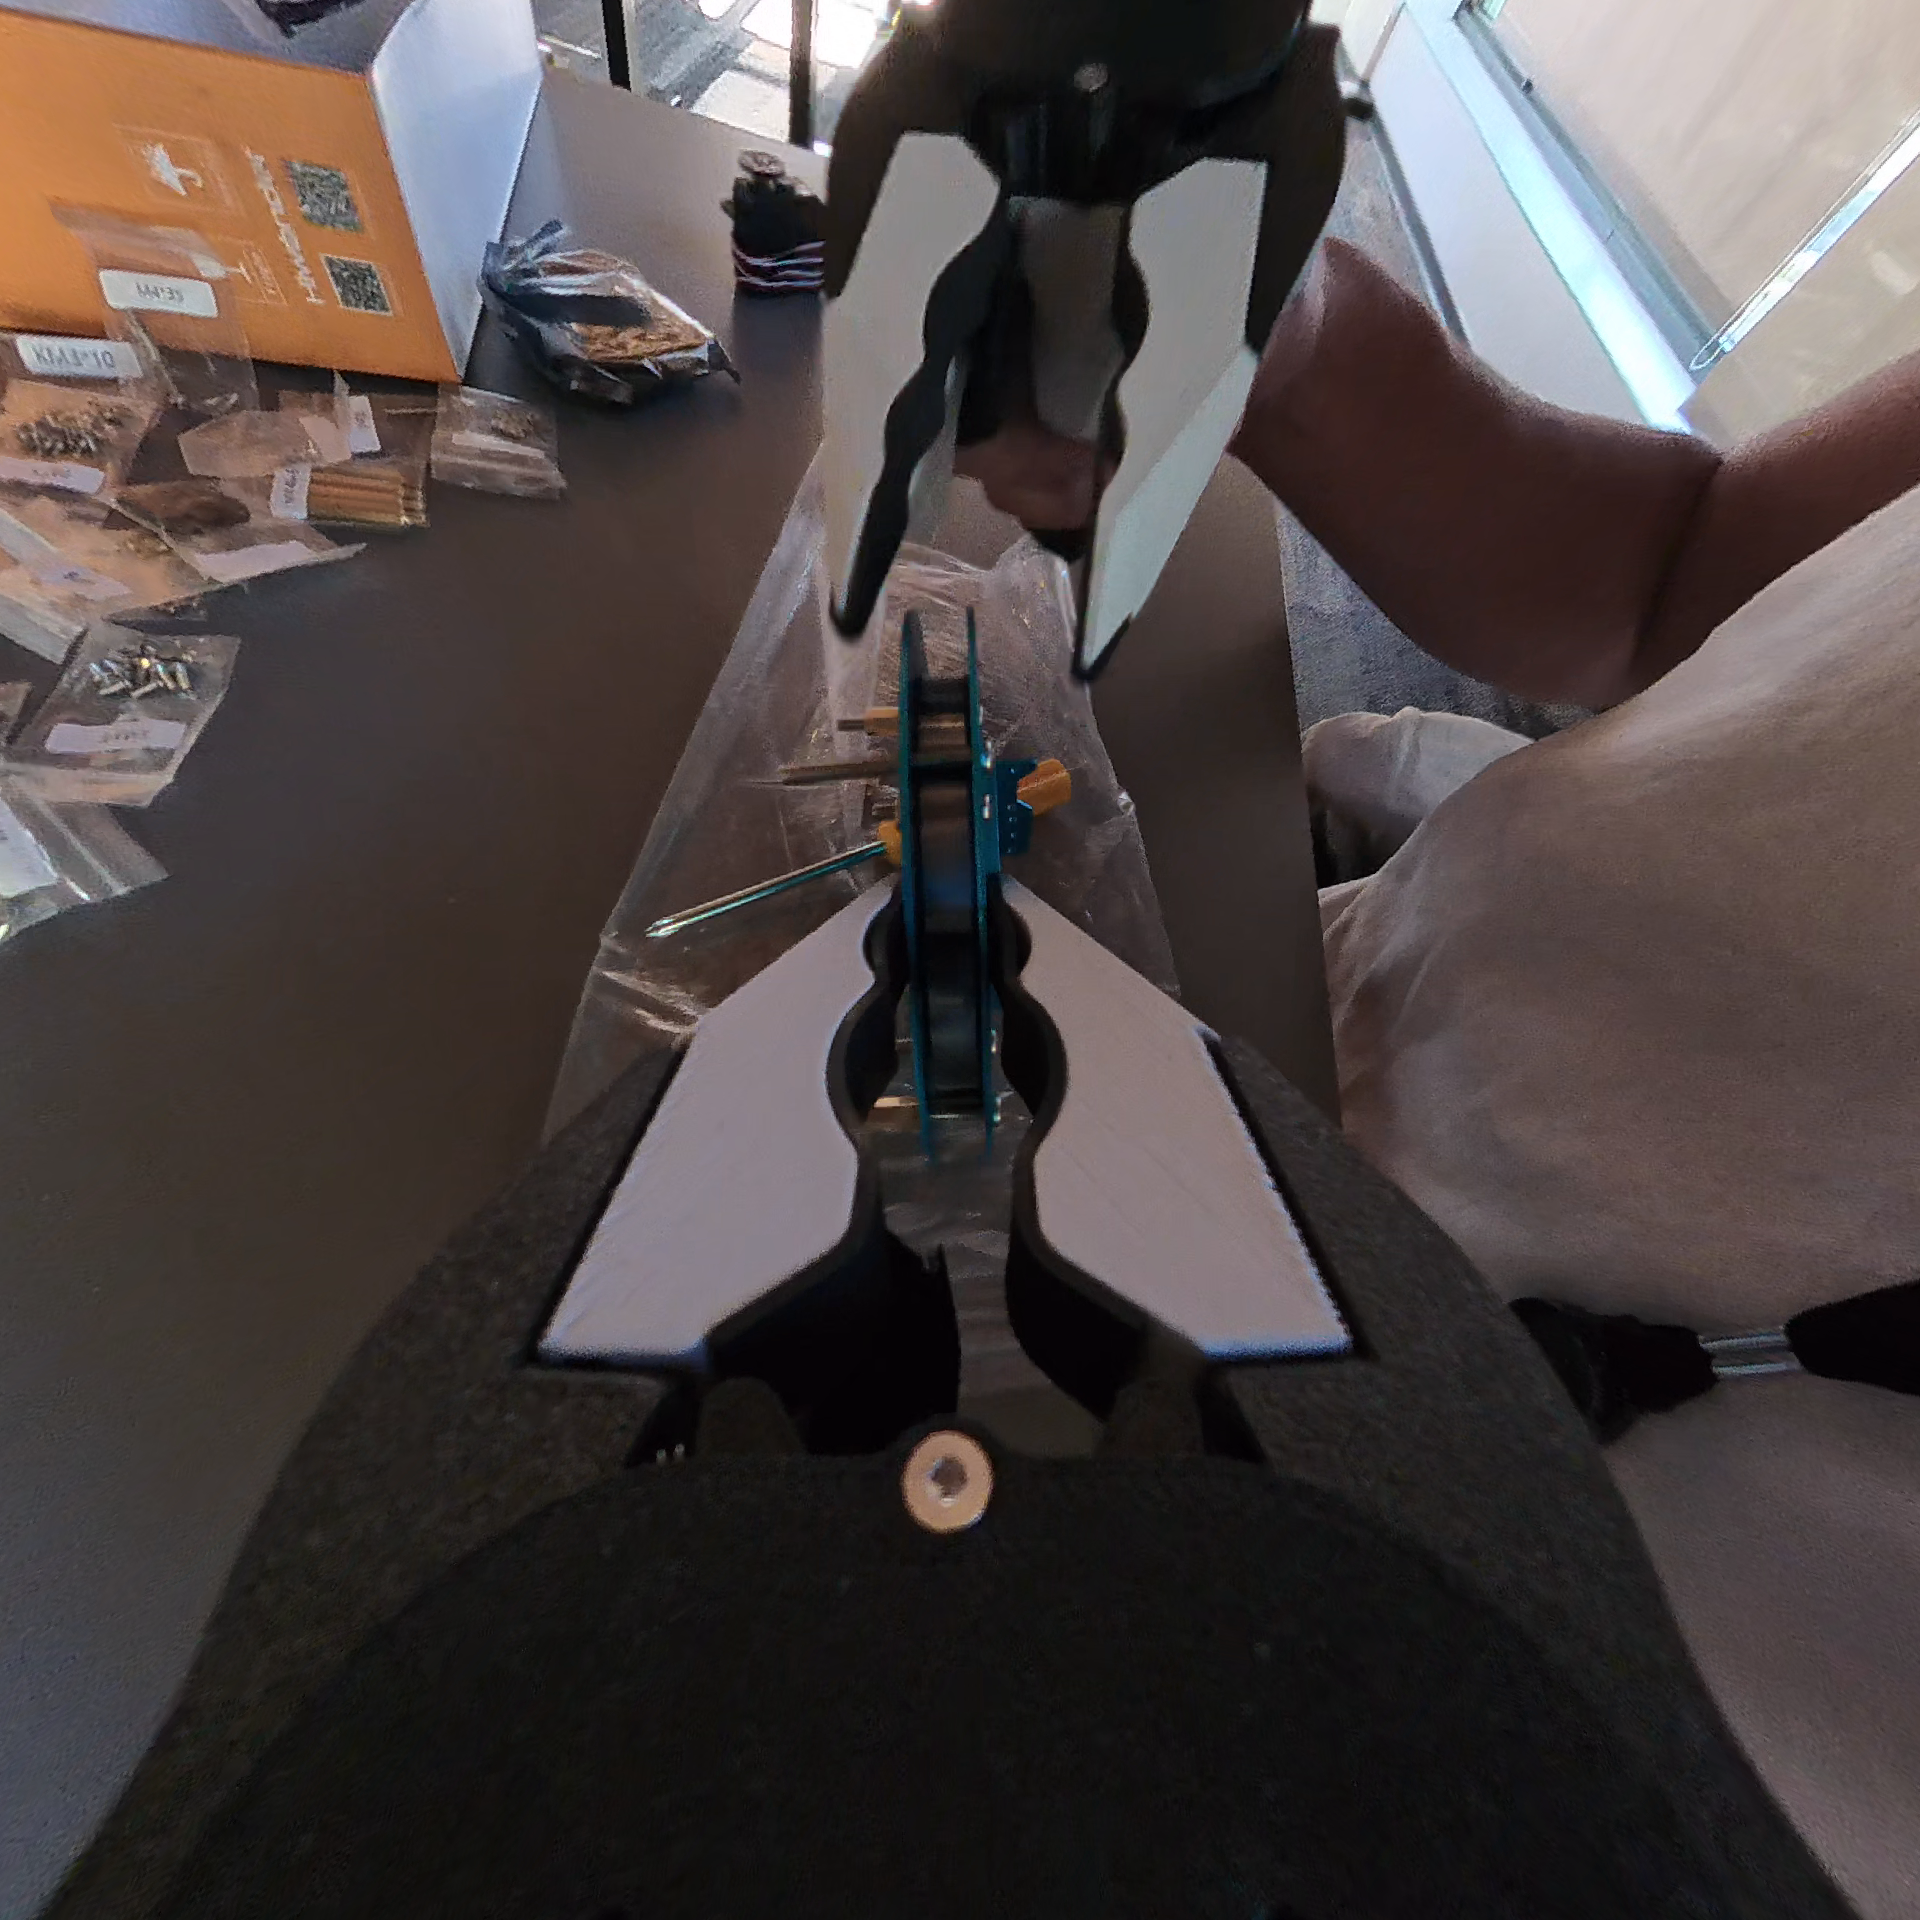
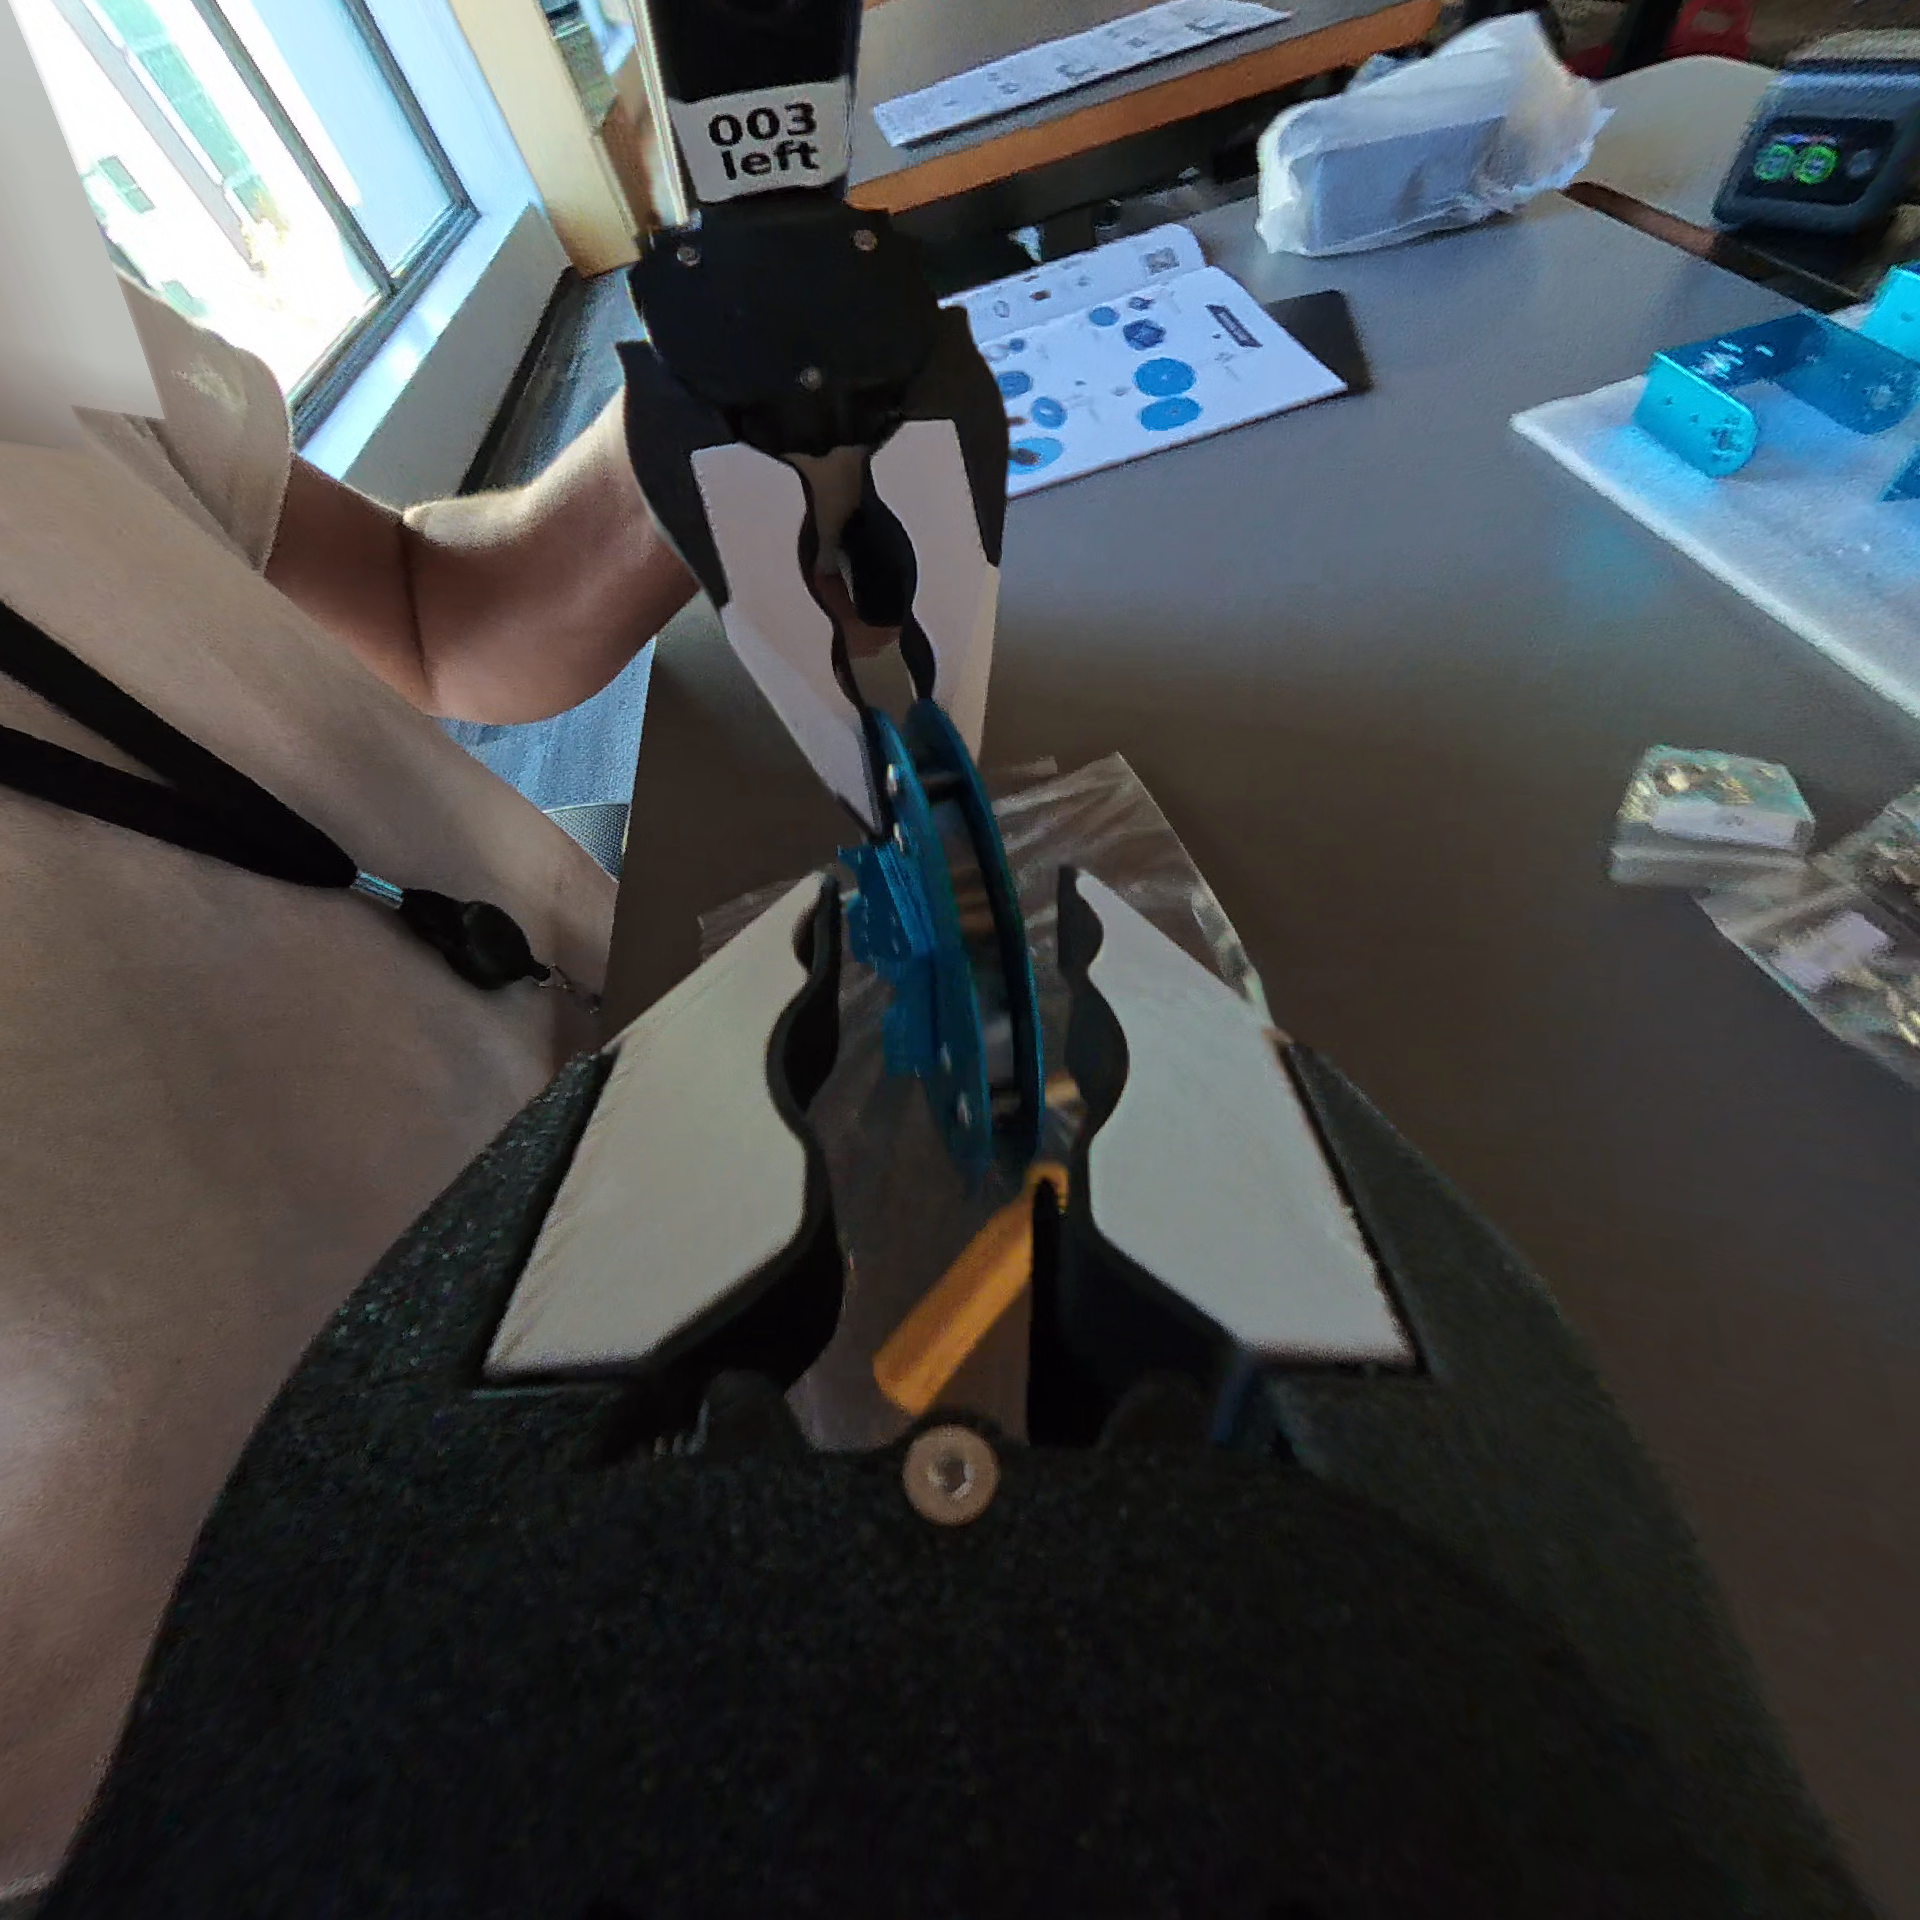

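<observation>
My left gripper [image 1: 948, 914] is shut on a blue assembly [image 1: 940, 831] of two round plates with a black part between them, held edge-on above the table. Brass standoffs [image 1: 1044, 779] and a thin rod [image 1: 769, 888] stick out of its sides. My right gripper [image 1: 966, 644] faces it from the far side, open, with its tips just short of the plates. In the right wrist view the right gripper [image 2: 948, 883] is open around the assembly [image 2: 935, 987], and a brass standoff [image 2: 966, 1288] lies beside its right finger. The left gripper [image 2: 904, 764] grips the far edge.
A clear plastic bag [image 1: 727, 831] lies on the dark table [image 1: 364, 935] under the assembly. An orange box [image 1: 208, 187], screw bags [image 1: 135, 686] and a black servo [image 1: 774, 229] are at the left. A booklet [image 2: 1143, 364], blue brackets [image 2: 1766, 405] and more bags [image 2: 1714, 821] are at the right. A person's arm [image 1: 1507, 499] is close. Spacing between my two grippers at the tips: around 4 cm. The thin rod [image 1: 769, 888] lies around 9 cm away from my left fingertips.
</observation>
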